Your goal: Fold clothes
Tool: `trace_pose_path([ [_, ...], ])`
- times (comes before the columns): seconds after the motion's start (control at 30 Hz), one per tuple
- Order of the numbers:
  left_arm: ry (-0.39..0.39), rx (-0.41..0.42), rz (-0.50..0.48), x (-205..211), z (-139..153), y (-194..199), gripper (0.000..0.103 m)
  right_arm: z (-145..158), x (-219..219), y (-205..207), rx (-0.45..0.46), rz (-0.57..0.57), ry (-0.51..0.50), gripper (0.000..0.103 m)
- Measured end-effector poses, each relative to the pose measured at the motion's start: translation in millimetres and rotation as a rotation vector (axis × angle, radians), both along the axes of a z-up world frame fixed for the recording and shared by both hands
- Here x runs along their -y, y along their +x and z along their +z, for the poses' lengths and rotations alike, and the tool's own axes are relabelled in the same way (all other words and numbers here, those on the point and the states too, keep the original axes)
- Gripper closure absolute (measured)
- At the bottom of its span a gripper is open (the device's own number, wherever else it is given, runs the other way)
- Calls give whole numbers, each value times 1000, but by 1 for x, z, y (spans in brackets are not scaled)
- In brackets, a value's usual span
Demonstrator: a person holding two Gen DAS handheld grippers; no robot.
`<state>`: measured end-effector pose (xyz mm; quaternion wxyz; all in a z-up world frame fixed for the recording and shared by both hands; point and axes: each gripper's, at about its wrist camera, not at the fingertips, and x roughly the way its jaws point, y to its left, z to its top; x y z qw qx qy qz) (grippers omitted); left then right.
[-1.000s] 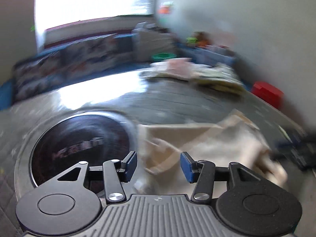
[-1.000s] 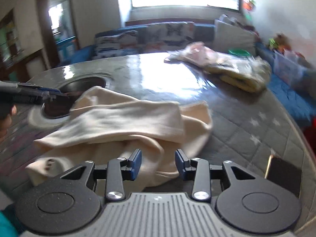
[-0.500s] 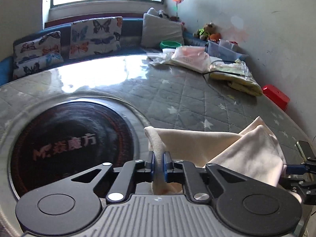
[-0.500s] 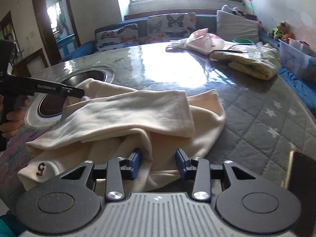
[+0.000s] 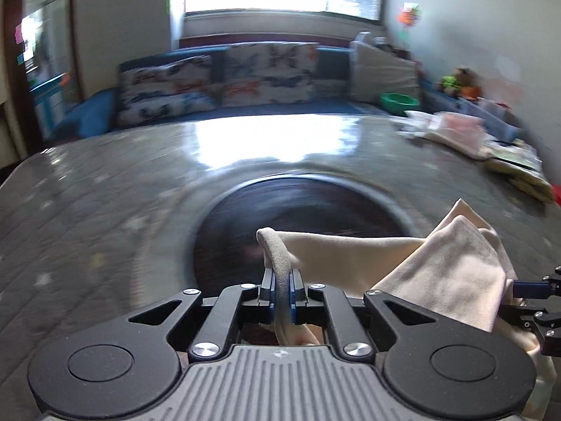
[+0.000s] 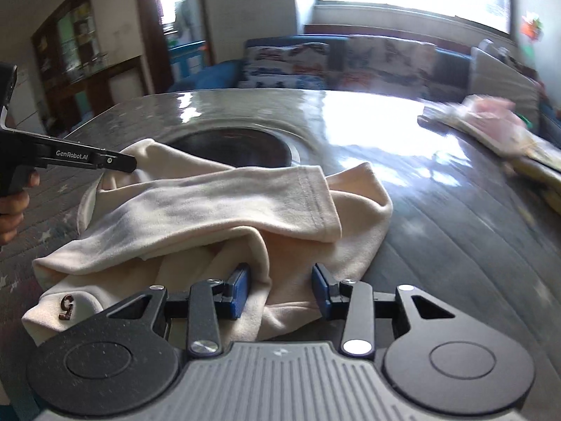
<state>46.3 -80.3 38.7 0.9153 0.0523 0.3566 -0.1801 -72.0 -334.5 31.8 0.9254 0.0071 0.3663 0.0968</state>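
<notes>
A cream garment [image 6: 224, 210] lies crumpled on the grey quilted table [image 6: 455, 245], partly over a dark round inset [image 6: 231, 145]. My left gripper [image 5: 280, 296] is shut on an edge of the cream garment [image 5: 350, 256] and lifts it; it also shows in the right wrist view [image 6: 115, 163] at the cloth's far left corner. My right gripper [image 6: 280, 289] is open, with a fold of the garment lying between its fingers. It shows at the right edge of the left wrist view [image 5: 536, 301].
A pile of bagged and folded clothes [image 6: 498, 126] lies at the table's far right, also in the left wrist view [image 5: 466, 137]. A sofa with butterfly cushions [image 5: 224, 84] stands behind the table. The dark round inset [image 5: 298, 210] sits mid-table.
My left gripper has shut on the garment's edge and swung left while lifting it. My right gripper stays open at the cloth's near edge, and its view has turned slightly.
</notes>
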Motion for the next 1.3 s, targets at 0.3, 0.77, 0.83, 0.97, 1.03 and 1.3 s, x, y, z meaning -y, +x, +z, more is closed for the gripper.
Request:
trace_pose_path([
  [0.3,51,-24,102,-29,-2,25,88,2,-44,31,23,75,-42,65],
  [0.77,-36,43,-203,41,36,-17,79,13,-35,24,68,102,35,101],
  [0.83,-48,38,-268,60,35,-18,79,18,-34,13,80,107,49,101],
  [0.97,-35,7,-363,97,26,-17,73,13,-33,2,74,106,58,101],
  [1.03,-20,-20,-393,112,19,-15,58,10,-32,-1,74,104,66,101],
  [1.3,97,-36,-386,142,-8,-8,60,5,-30,-2,84,114,84,99],
])
